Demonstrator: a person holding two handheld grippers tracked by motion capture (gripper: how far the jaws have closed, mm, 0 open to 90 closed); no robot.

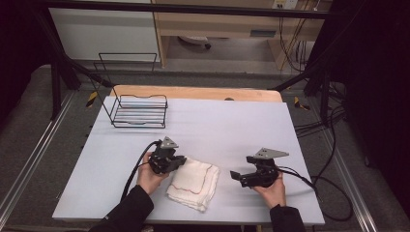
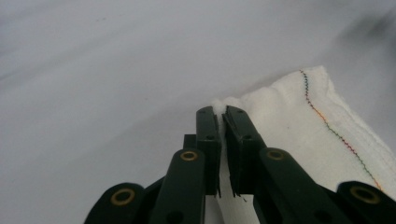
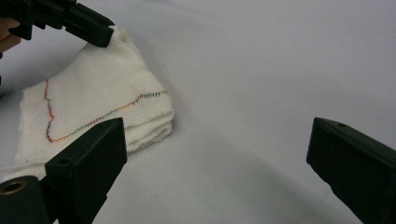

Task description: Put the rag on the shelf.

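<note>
Plain grey table (image 1: 241,125), unlabelled white cloth (image 1: 193,182) in left hand-held gripper (image 1: 182,162)

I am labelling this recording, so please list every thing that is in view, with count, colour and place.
folded cloth: one, white with a multicoloured stitched line, near edge of the table, one corner pinched
wire rack: one, black, far left of the table
table: one, pale grey top
left gripper: one, black, jaws shut on the cloth's corner
right gripper: one, black, jaws wide open, right of the cloth, holding nothing
hands: two, in dark sleeves, one behind each gripper
</note>
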